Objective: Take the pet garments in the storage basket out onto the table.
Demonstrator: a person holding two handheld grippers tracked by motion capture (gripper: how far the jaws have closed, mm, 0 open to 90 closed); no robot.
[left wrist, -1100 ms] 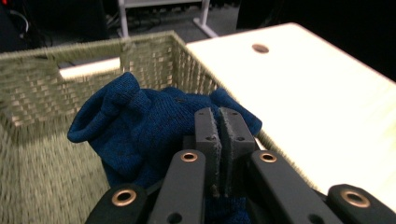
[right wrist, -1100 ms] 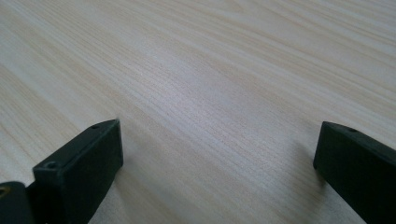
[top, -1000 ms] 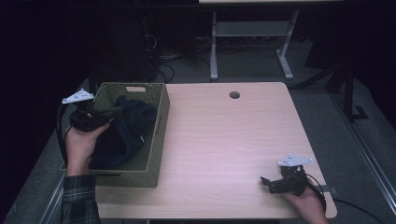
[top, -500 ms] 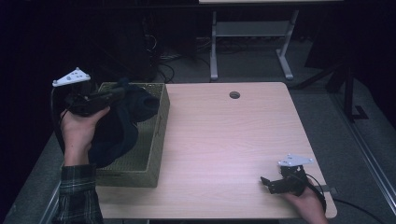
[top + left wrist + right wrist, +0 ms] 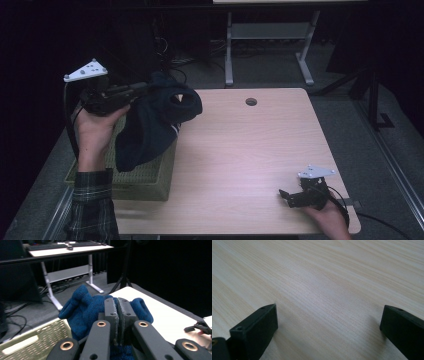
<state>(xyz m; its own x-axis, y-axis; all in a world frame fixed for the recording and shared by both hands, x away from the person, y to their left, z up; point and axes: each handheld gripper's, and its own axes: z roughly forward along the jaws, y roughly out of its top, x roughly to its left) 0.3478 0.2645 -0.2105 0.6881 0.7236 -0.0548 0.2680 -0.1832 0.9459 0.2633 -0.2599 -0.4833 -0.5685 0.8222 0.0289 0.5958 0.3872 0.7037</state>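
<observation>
We see a light wood-grain table (image 5: 240, 150) with a small round hole (image 5: 251, 102) near its far edge. On its left end sits a woven olive basket (image 5: 145, 181); its right gripper (image 5: 291, 196) rests at the near right corner.

- Left hand (image 5: 95, 131) is raised at the left, forearm upright in a plaid sleeve (image 5: 92, 205), its gripper (image 5: 142, 90) pointing right with jaws pinched together on cloth (image 5: 155, 120).
- Right hand (image 5: 327, 215) rests low at the near right, its gripper (image 5: 286, 196) with jaws spread wide.

High view: looking forward and down on the table (image 5: 240, 150).
Left gripper view: sharing this table (image 5: 160, 310).
Right gripper view: skimming its wood closely.
</observation>
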